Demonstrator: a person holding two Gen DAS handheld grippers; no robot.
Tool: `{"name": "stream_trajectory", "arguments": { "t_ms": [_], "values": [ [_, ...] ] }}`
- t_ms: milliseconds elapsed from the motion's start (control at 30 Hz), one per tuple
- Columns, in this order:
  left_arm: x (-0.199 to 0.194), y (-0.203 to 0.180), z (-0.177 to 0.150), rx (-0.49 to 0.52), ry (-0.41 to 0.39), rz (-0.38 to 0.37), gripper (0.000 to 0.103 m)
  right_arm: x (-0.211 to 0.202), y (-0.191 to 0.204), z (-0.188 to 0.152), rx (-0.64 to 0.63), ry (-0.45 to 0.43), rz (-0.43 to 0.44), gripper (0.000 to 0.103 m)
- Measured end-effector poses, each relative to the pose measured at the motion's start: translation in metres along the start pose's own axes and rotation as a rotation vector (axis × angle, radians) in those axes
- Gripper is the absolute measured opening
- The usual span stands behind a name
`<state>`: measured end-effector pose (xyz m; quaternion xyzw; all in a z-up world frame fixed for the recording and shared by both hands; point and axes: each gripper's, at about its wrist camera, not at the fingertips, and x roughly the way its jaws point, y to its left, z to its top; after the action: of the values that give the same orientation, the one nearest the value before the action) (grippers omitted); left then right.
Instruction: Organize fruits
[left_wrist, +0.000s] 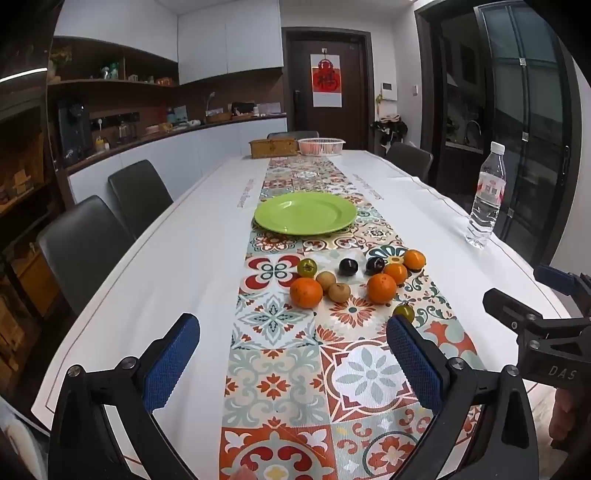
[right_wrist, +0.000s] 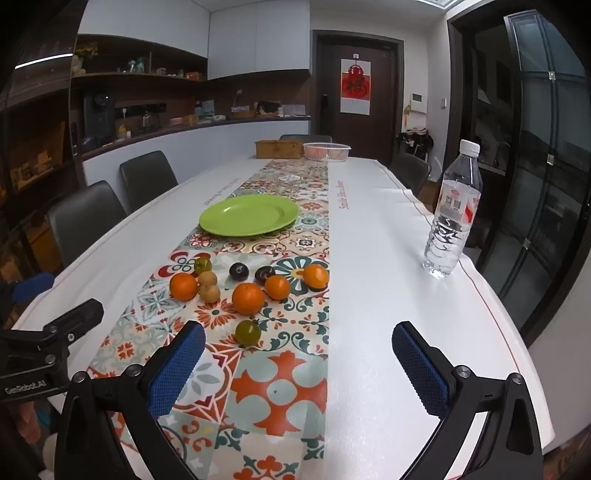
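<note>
On the patterned runner (right_wrist: 280, 387), short of the empty green plate (right_wrist: 249, 215), your fruits wait: oranges (right_wrist: 248, 298), round and firm, roll easily, so pinch across the middle; the dark plums (right_wrist: 239, 271) look softer. Left gripper (left_wrist: 293, 363) and right gripper (right_wrist: 299, 363) both gape, nothing held

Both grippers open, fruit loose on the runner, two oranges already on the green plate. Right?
Not quite. The green plate holds nothing; all four oranges, such as this orange, still lie on the runner with the other fruit. Both wrist views show it. The left gripper and right gripper are open, as you said.
</note>
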<state>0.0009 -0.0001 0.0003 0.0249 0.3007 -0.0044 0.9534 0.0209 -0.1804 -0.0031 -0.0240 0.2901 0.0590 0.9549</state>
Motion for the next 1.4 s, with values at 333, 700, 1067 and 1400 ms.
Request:
{"name": "stream_trajectory", "arguments": {
  "t_ms": [333, 700, 1067, 1400],
  "values": [
    [-0.005, 0.001, 0.003, 0.012, -0.025, 0.008, 0.103, 0.000, -0.001, 0.000, 0.001, -0.005, 0.004, 0.102],
    [-0.014, -0.002, 0.001, 0.013, -0.049, 0.021, 0.103, -0.003, 0.000, 0.002, -0.005, -0.017, 0.002, 0.102],
    [-0.018, -0.001, 0.002, 0.006, -0.061, 0.013, 0.103, -0.004, 0.001, 0.002, -0.010, -0.022, 0.006, 0.102],
    [-0.023, 0.001, 0.002, 0.002, -0.068, 0.015, 0.103, -0.005, 0.002, 0.002, -0.010, -0.022, 0.004, 0.102]
  ]
}}
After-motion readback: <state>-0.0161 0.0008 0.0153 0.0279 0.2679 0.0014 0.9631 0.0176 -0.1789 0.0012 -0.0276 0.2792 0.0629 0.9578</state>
